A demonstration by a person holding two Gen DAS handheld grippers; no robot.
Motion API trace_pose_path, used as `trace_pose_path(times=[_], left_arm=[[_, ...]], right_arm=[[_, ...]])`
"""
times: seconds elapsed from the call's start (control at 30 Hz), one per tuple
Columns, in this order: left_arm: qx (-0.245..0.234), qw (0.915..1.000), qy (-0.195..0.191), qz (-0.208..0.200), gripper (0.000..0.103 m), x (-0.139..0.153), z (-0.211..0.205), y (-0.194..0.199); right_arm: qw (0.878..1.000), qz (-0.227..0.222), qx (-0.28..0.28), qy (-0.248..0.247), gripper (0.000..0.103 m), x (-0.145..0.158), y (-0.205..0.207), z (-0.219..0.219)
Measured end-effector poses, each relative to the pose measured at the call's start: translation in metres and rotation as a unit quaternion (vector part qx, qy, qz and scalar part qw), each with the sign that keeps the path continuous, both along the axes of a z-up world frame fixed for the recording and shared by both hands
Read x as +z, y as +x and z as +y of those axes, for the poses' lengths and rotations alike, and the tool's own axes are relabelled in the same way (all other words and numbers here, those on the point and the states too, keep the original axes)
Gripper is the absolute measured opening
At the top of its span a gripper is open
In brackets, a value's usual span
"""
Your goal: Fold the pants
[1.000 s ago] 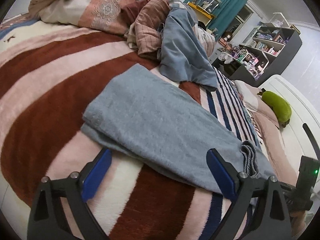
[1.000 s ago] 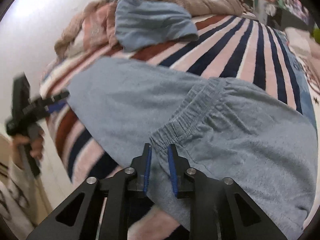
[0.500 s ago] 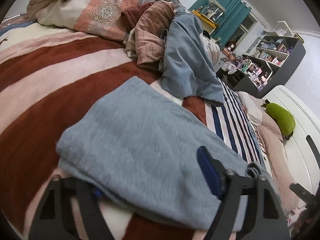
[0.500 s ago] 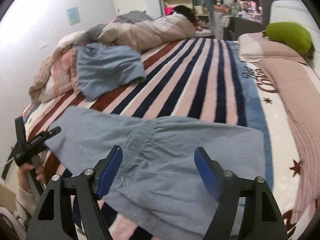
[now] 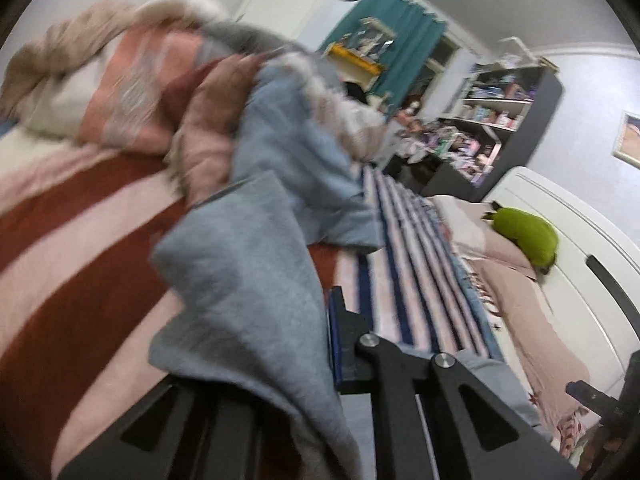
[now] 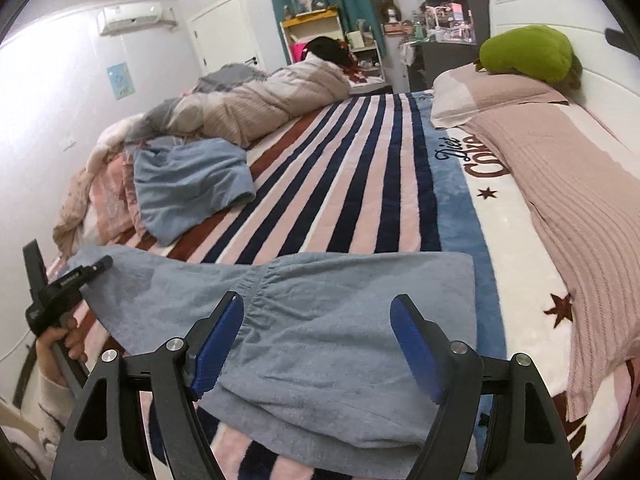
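Observation:
The grey-blue pants [image 6: 320, 320] lie across the striped blanket [image 6: 360, 184], waistband gathers near the middle. My right gripper [image 6: 316, 344] is open and empty, held just above the pants. My left gripper [image 5: 320, 344] is shut on the leg end of the pants [image 5: 248, 280] and lifts it off the bed; the cloth drapes over its left finger and hides it. In the right wrist view the left gripper [image 6: 68, 284] shows at the far left, holding the raised end.
A heap of quilts and clothes [image 5: 140, 80] with a light blue garment [image 6: 188, 184] lies at the far side of the bed. A green plush toy [image 6: 528, 52] sits on a pillow by the white headboard [image 6: 560, 12]. Shelves [image 5: 500, 112] stand beyond.
My left gripper slid under the pants' leg end, closed on it and lifted it. My right gripper let go of the waistband, opened and drew back.

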State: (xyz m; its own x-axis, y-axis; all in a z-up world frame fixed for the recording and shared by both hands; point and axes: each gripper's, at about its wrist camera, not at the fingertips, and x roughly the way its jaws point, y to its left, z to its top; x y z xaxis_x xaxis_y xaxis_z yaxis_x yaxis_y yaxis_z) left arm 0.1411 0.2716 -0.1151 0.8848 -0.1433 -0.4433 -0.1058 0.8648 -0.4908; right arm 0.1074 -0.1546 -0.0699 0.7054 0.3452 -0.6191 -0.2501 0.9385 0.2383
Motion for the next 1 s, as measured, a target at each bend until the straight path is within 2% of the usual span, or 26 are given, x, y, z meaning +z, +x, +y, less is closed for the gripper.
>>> trace_pose_path(times=[0.2, 0.37, 0.47, 0.57, 0.63, 0.73, 0.77, 0.8, 0.83, 0.87, 1.0], left_arm=[[-0.051, 0.9969, 0.032, -0.050, 0.006, 0.051, -0.048, 0.008], [-0.092, 0.9917, 0.046, -0.077, 0.004, 0.079, -0.097, 0.014], [-0.121, 0.9865, 0.069, -0.086, 0.002, 0.091, -0.134, 0.017], [-0.146, 0.9817, 0.082, -0.091, 0.002, 0.098, -0.167, 0.020], [-0.149, 0.9814, 0.086, -0.086, 0.002, 0.097, -0.182, 0.022], [-0.148, 0.9829, 0.083, -0.072, 0.002, 0.089, -0.185, 0.022], [-0.148, 0.9830, 0.087, -0.066, 0.002, 0.086, -0.185, 0.022], [-0.147, 0.9830, 0.091, -0.062, 0.002, 0.083, -0.183, 0.020], [-0.146, 0.9831, 0.095, -0.058, 0.002, 0.079, -0.180, 0.018], [-0.144, 0.9833, 0.097, -0.055, 0.002, 0.077, -0.181, 0.017], [-0.121, 0.9857, 0.108, -0.043, 0.002, 0.070, -0.169, 0.009]], right_arm=[[0.999, -0.029, -0.020, 0.011, 0.073, 0.011, -0.013, -0.021], [0.995, -0.055, -0.069, -0.045, 0.076, 0.013, -0.014, -0.043], [0.995, -0.039, -0.078, -0.050, 0.076, 0.005, -0.012, -0.059], [0.996, -0.023, -0.083, -0.013, 0.076, 0.002, -0.011, -0.080], [0.997, -0.011, -0.079, 0.012, 0.076, -0.001, -0.013, -0.092], [0.999, 0.015, -0.042, -0.003, 0.076, -0.015, -0.014, -0.093], [0.999, 0.025, -0.032, -0.014, 0.071, -0.022, -0.014, -0.092], [0.999, 0.045, -0.011, -0.028, 0.049, -0.034, -0.014, -0.090], [0.998, 0.055, 0.010, -0.037, 0.035, -0.041, -0.012, -0.087], [0.996, 0.066, 0.028, -0.045, 0.014, -0.049, -0.009, -0.084], [0.991, 0.084, 0.074, -0.072, 0.010, -0.067, -0.006, -0.072]])
